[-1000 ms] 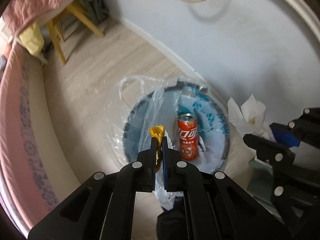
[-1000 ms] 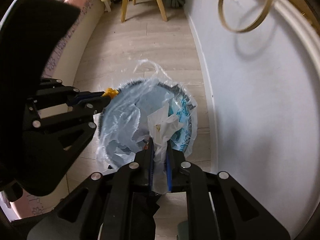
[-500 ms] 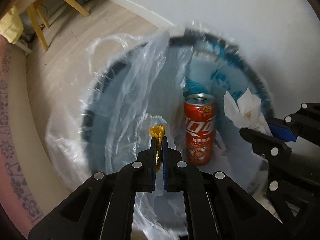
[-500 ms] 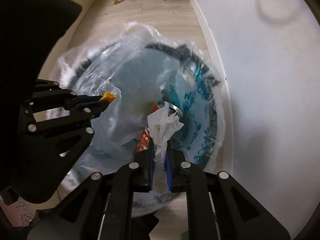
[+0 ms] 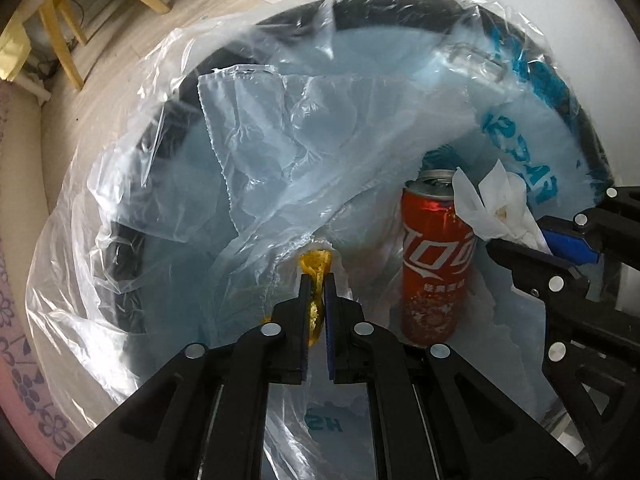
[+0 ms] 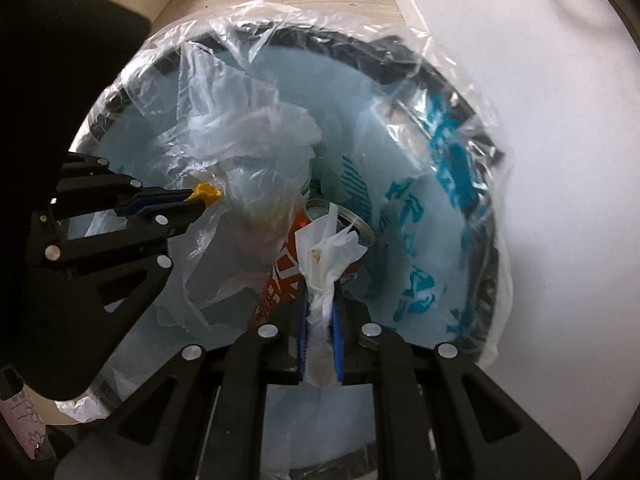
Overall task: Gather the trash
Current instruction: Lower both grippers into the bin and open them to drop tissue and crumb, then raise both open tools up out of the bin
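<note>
Behind my work area: pale wood floor [image 5: 120, 80], a yellow-legged wooden chair [image 5: 68, 12] at upper left — and a plain white wall [image 6: 540, 80] to my right.

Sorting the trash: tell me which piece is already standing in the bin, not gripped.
The red can. The orange peel and the white tissue are each clamped in jaws above the bin.

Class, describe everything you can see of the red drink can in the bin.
The red can is a tall, slim metal drink can with white lettering and a silver top rim, which looks opened. It stands upright inside the bin's clear plastic liner, among other plastic bags. The white tissue, clamped in the right hand-held gripper, hangs just over its top; whether they touch is unclear. No dents show.
</note>
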